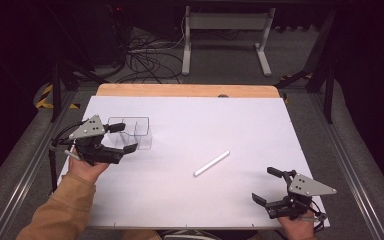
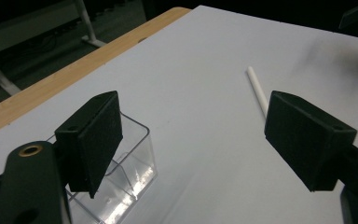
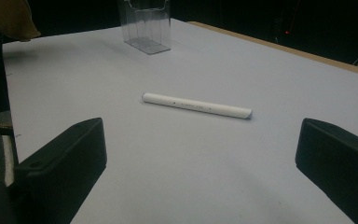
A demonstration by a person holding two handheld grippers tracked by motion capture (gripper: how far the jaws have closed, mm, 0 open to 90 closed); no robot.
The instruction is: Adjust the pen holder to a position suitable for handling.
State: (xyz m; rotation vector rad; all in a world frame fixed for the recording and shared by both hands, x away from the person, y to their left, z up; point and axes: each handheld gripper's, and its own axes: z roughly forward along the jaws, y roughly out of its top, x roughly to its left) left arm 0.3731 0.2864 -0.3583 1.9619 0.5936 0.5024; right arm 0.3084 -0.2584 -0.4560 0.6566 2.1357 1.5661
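the left gripper (image 1: 125, 138) hangs with its jaws wide apart and nothing between them, just beside the clear plastic holder (image 1: 136, 131) at the left of the white table (image 1: 260, 130); one black jaw stands close to the holder's wall, so a careless swing could knock the light holder over or shove it. the right gripper (image 1: 269, 187), also spread and empty, hovers near the front edge, facing the white pen (image 1: 211, 163) lying flat mid-table; a slanted grab might roll it away.

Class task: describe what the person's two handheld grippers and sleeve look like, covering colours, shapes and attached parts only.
Both the left gripper and right gripper are black, each topped by a grey three-cornered plate dotted with small dark marks. Their jaws end in thick, black, blocky pads. A thin cable trails from each. The person's left arm wears a tan sleeve.
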